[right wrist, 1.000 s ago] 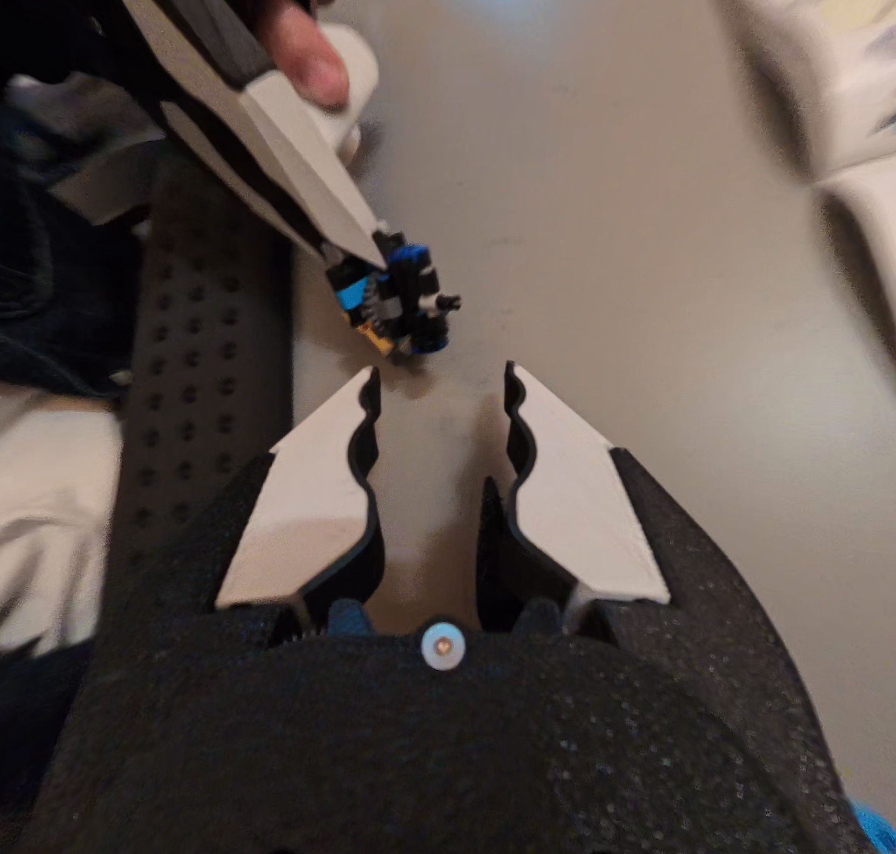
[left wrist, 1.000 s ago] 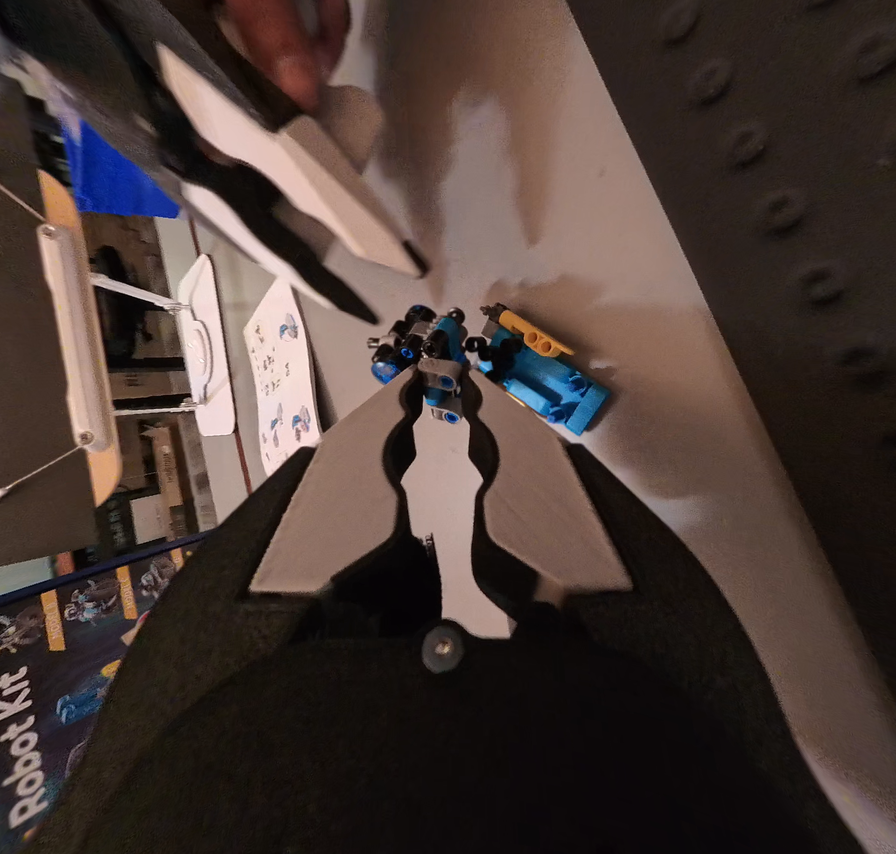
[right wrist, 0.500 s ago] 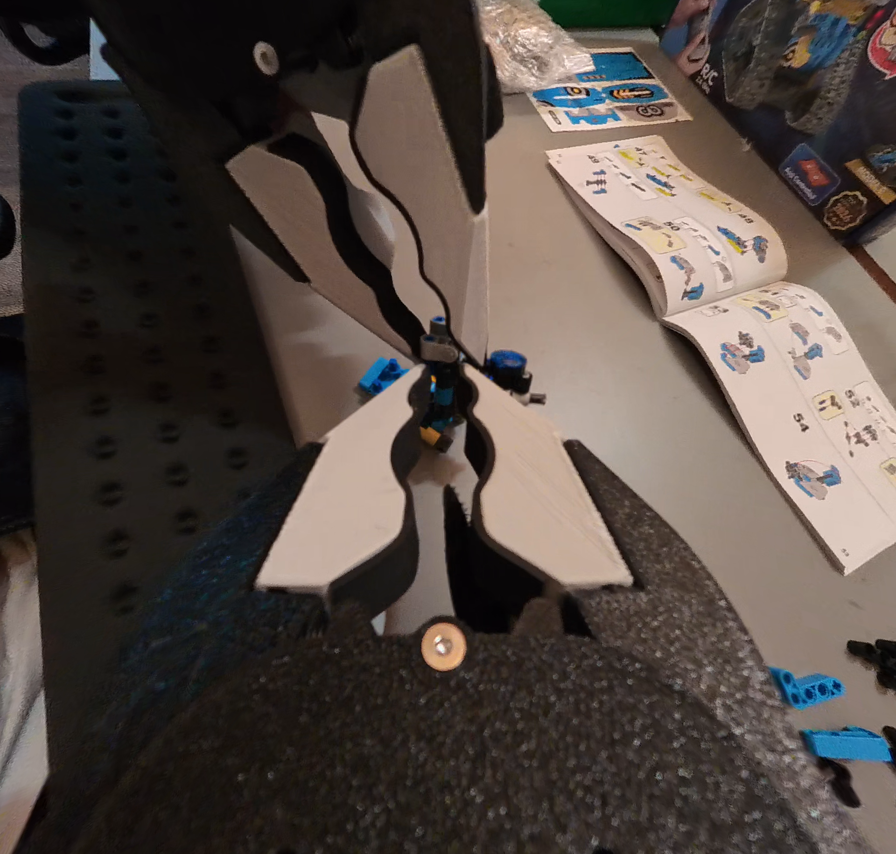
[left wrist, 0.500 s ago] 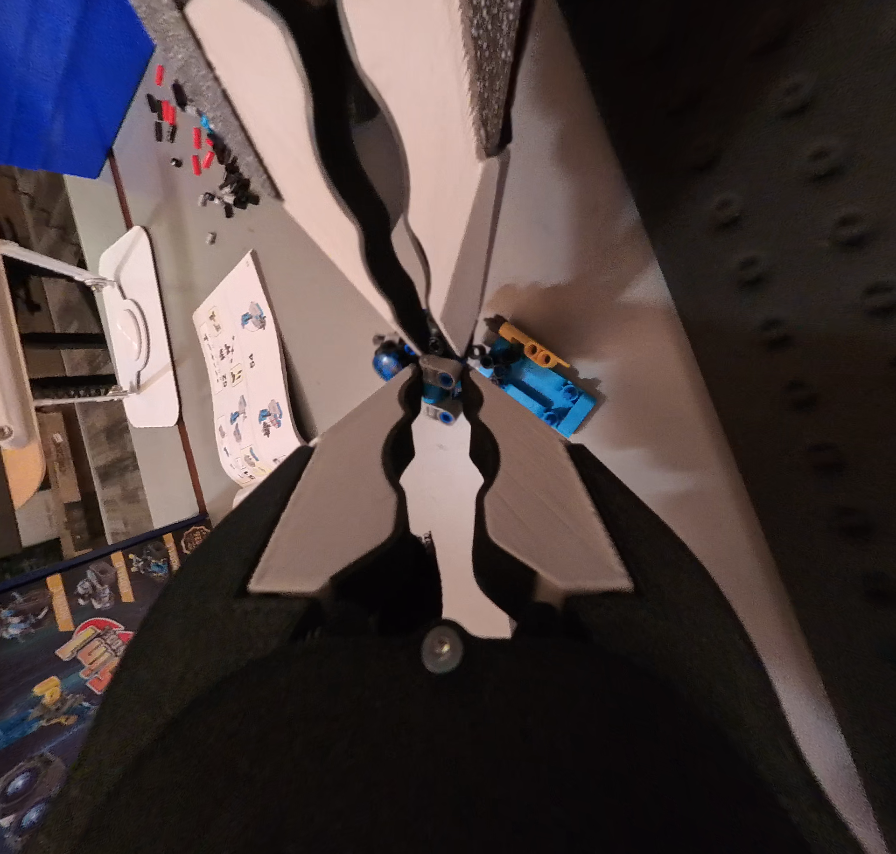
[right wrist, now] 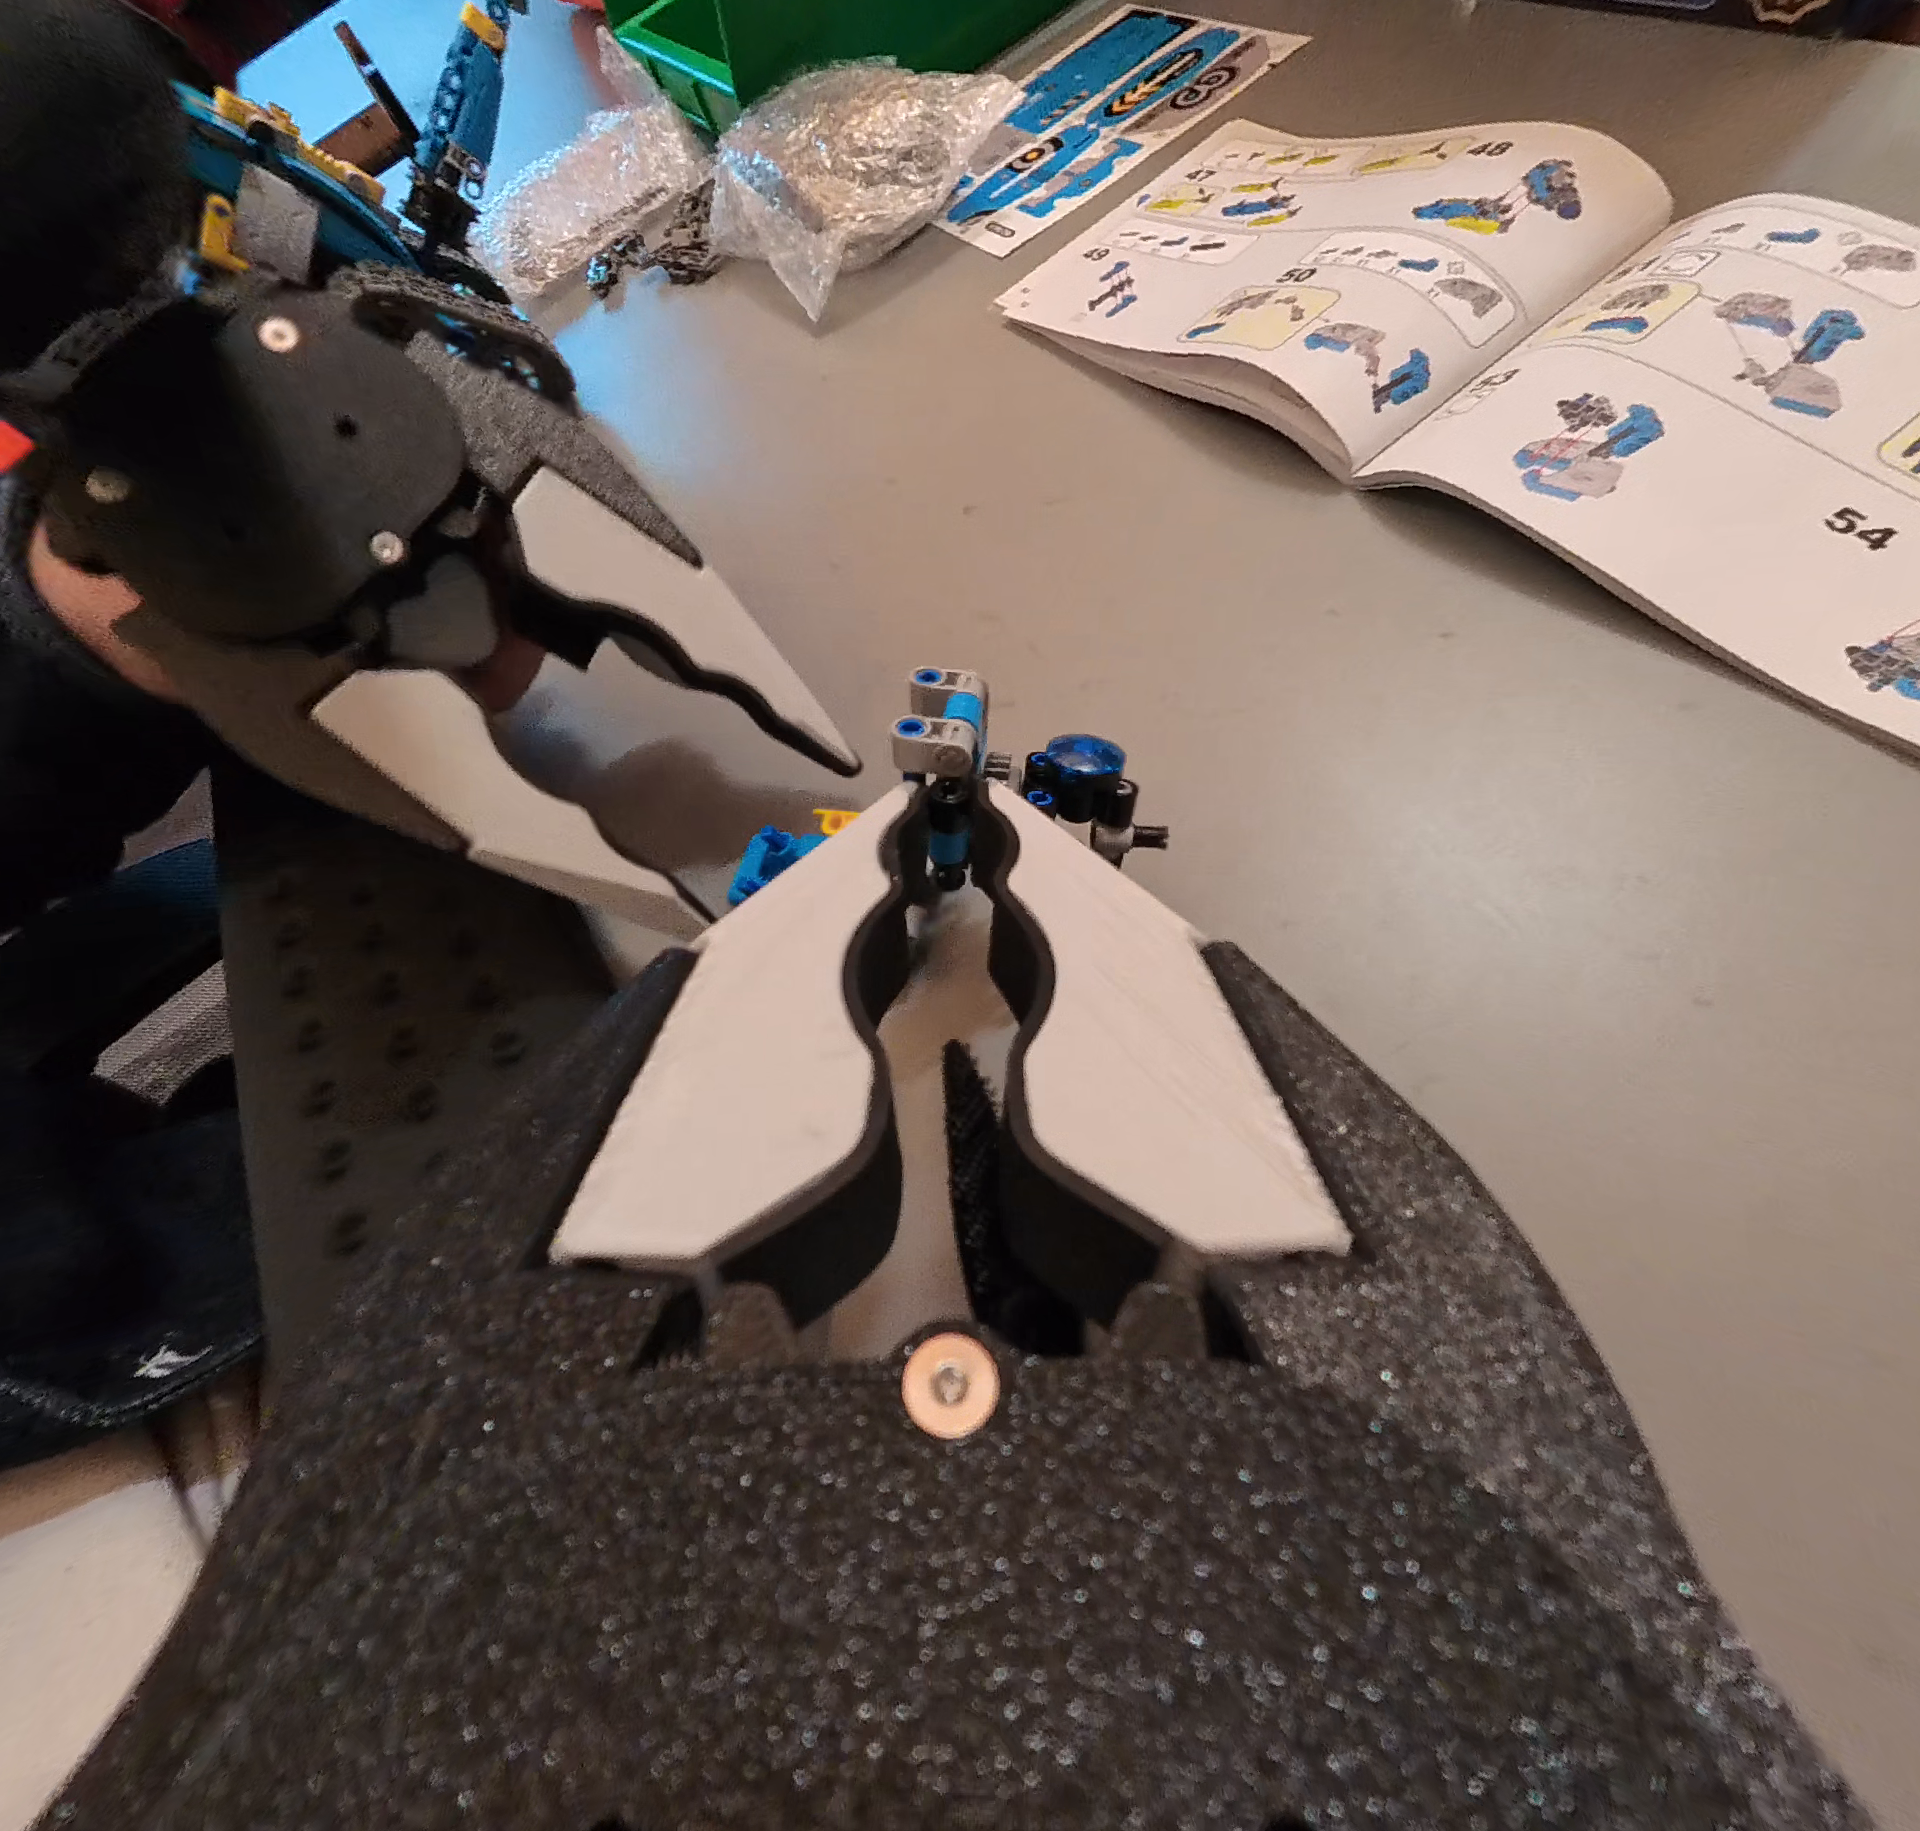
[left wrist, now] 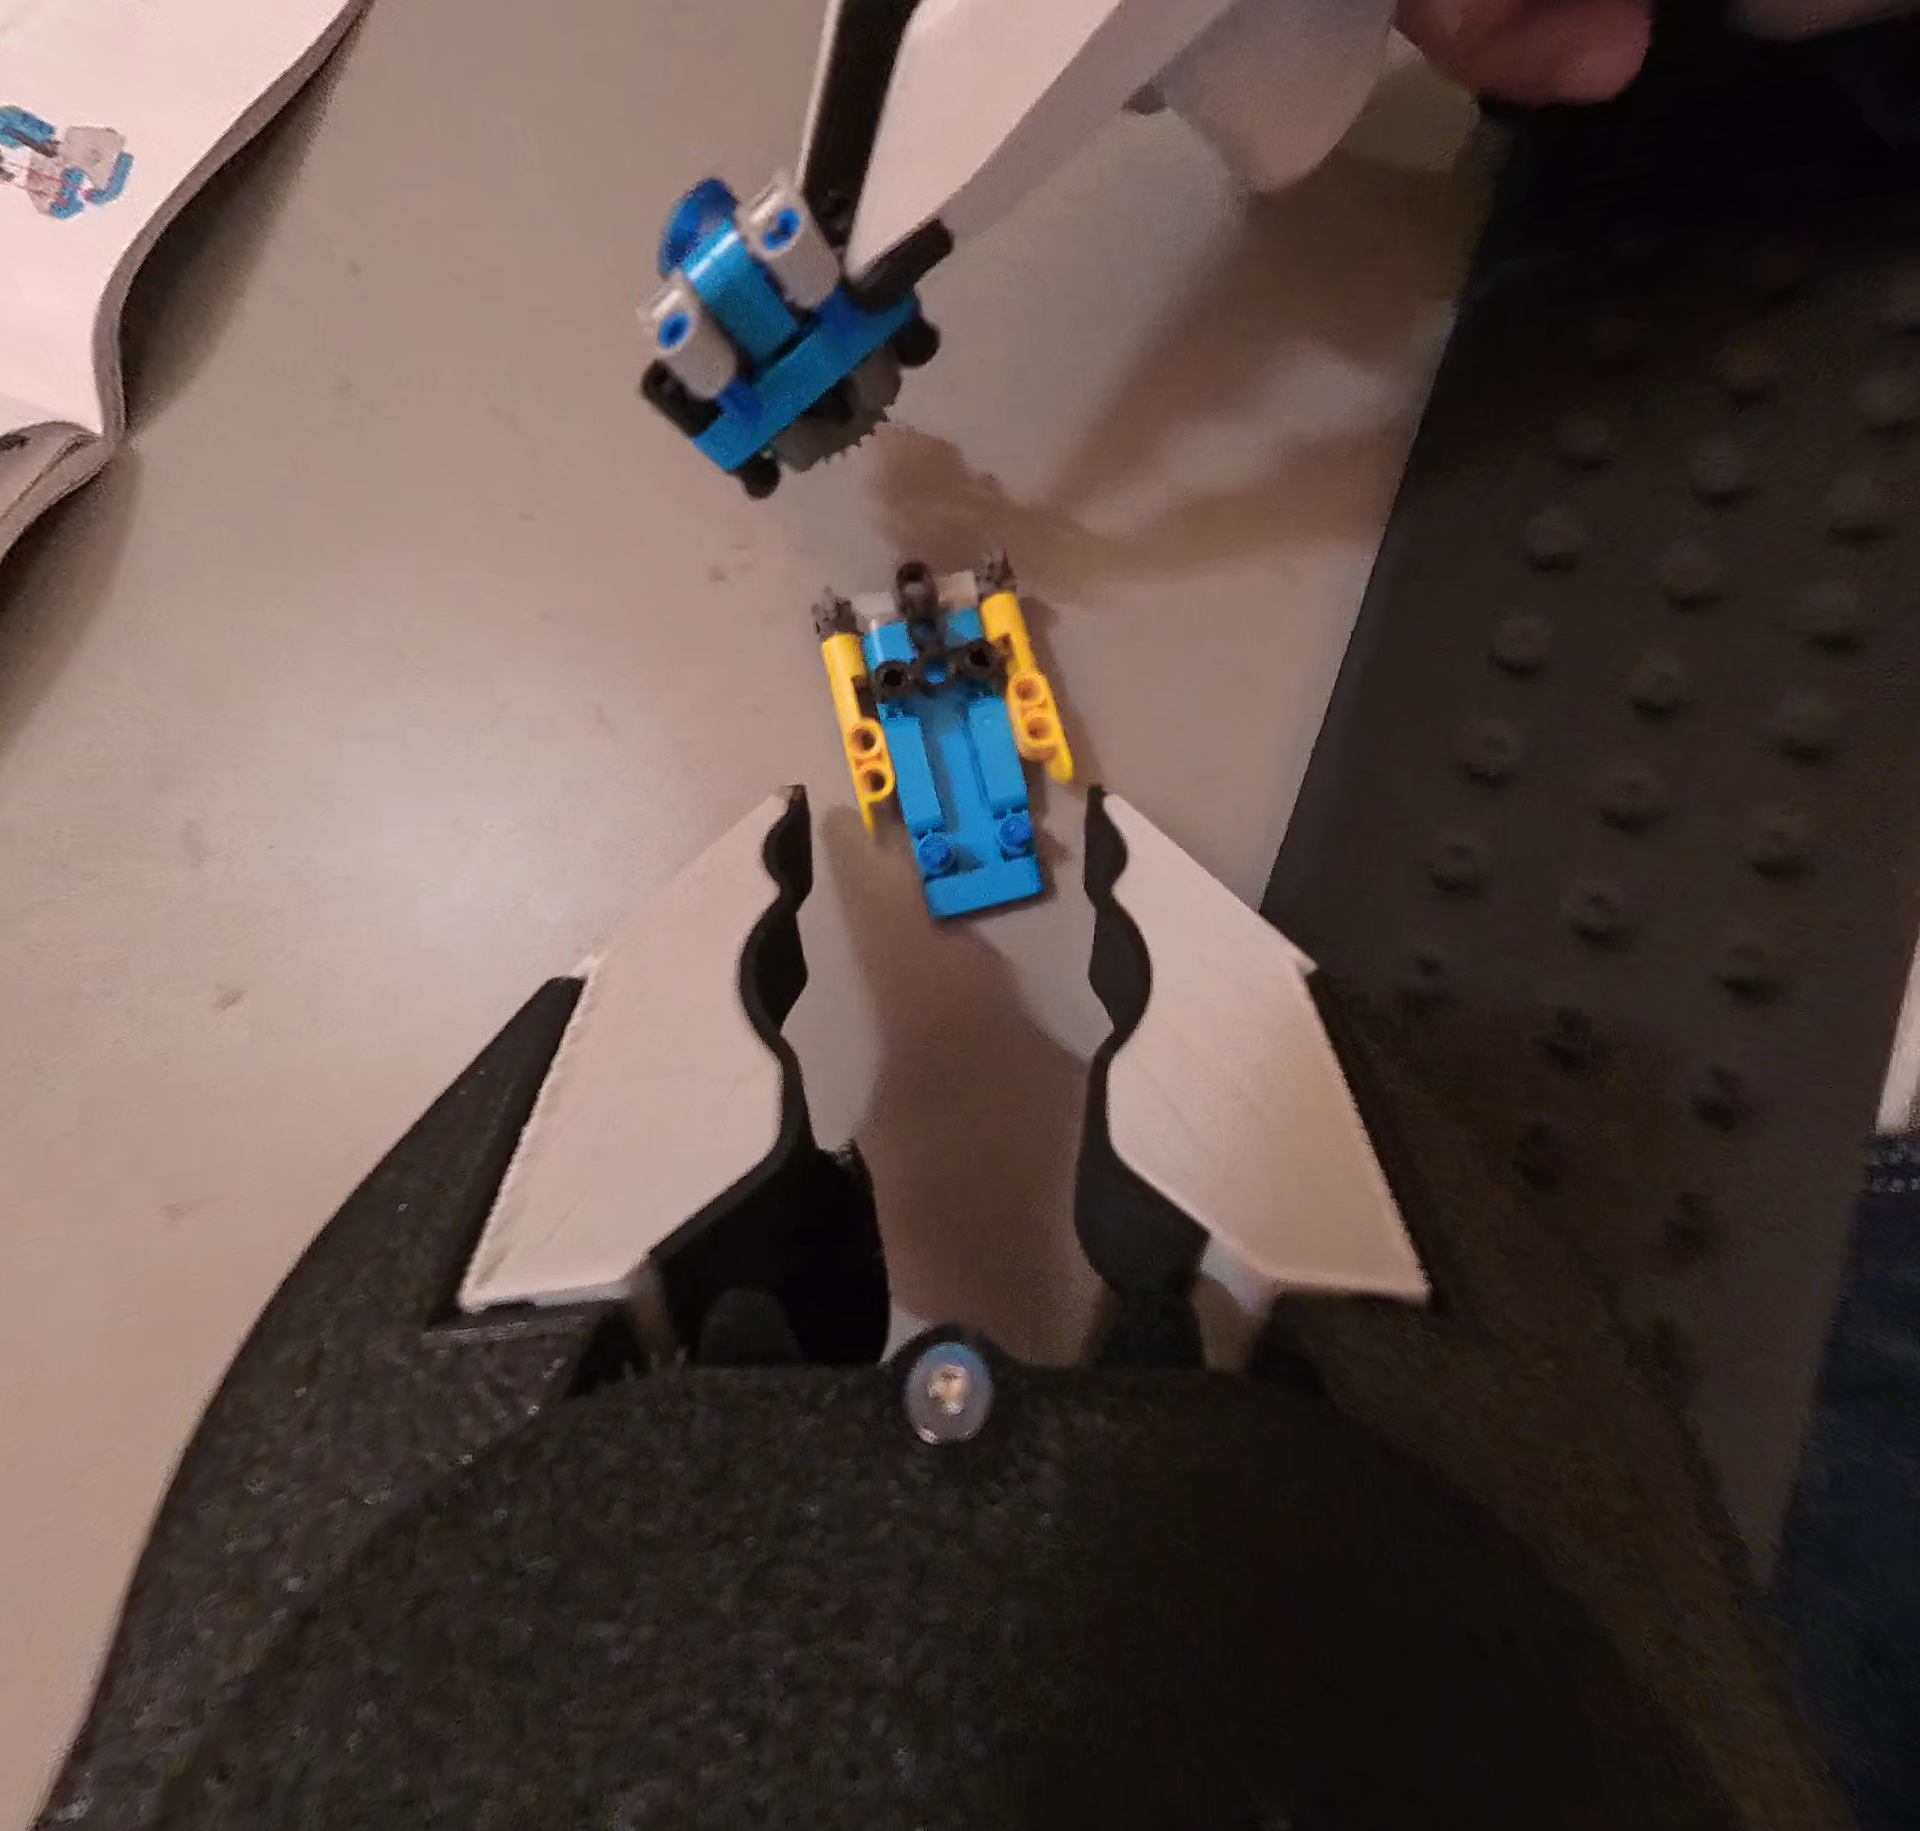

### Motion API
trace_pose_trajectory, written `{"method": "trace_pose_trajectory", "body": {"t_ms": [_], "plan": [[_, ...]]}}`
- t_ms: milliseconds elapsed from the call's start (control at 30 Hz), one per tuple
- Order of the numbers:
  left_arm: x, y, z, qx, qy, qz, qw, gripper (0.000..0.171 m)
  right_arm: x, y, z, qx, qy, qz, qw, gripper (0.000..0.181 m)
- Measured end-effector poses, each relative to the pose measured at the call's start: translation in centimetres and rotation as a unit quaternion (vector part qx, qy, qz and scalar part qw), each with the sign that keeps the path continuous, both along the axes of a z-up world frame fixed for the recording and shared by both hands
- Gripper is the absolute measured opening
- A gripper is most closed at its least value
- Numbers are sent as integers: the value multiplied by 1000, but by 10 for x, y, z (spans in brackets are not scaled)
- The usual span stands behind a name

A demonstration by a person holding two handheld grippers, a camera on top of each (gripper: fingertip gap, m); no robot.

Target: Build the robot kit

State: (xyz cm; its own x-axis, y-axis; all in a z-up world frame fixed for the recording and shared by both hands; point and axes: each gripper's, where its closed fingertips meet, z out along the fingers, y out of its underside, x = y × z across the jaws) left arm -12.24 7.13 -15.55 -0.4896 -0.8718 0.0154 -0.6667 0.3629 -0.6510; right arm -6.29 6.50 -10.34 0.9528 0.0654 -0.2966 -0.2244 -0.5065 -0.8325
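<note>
Pinching a small blue-and-grey brick assembly with a round dark-blue dome (right wrist: 951,784) between its nearly closed tips, the right gripper (right wrist: 948,813) carries it just above the grey desk (right wrist: 1351,846); the grip sits low on the black pins, which leaves the grey connectors on top exposed. In the left wrist view the same assembly (left wrist: 774,327) hangs from white fingers (left wrist: 997,88) that reach in from above. The left gripper (left wrist: 940,805) stands wide apart and holds nothing. Its tips flank the near end of a flat blue plate with yellow side beams and black connectors (left wrist: 951,742), which lies on the desk close to the edge of a black studded mat (left wrist: 1621,742), seemingly parked within easy reach. An open instruction booklet (right wrist: 1507,347) lies well apart.
</note>
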Motion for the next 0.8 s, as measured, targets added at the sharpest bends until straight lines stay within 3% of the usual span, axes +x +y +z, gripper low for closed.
{"method": "trace_pose_trajectory", "body": {"t_ms": [67,167,233,333,400,433,533,600,800], "plan": [[8,-9,0,-13,-3,14,1000,42,0,2,2,5,8,7,1000,7],[26,-11,-3,-53,20,103,993,42,8,5,4,10,5,6,1000,7],[39,-2,-3,-38,16,159,986,42,12,6,8,25,-20,19,999,7],[50,-2,-6,-45,15,195,980,43,13,6,1,21,-69,37,997,7],[52,4,3,-52,-2,214,975,75,20,7,-7,2,-96,33,995,7],[50,4,10,-62,-13,201,977,79,20,7,-9,1,-94,36,995,7],[46,8,28,-82,-38,117,989,65,21,7,-6,12,-75,36,996,7],[54,18,37,-87,-73,65,991,47,18,9,-5,15,-64,38,997,7],[69,19,30,-131,-63,-89,985,41,19,10,-8,15,-80,29,996,7]]}}
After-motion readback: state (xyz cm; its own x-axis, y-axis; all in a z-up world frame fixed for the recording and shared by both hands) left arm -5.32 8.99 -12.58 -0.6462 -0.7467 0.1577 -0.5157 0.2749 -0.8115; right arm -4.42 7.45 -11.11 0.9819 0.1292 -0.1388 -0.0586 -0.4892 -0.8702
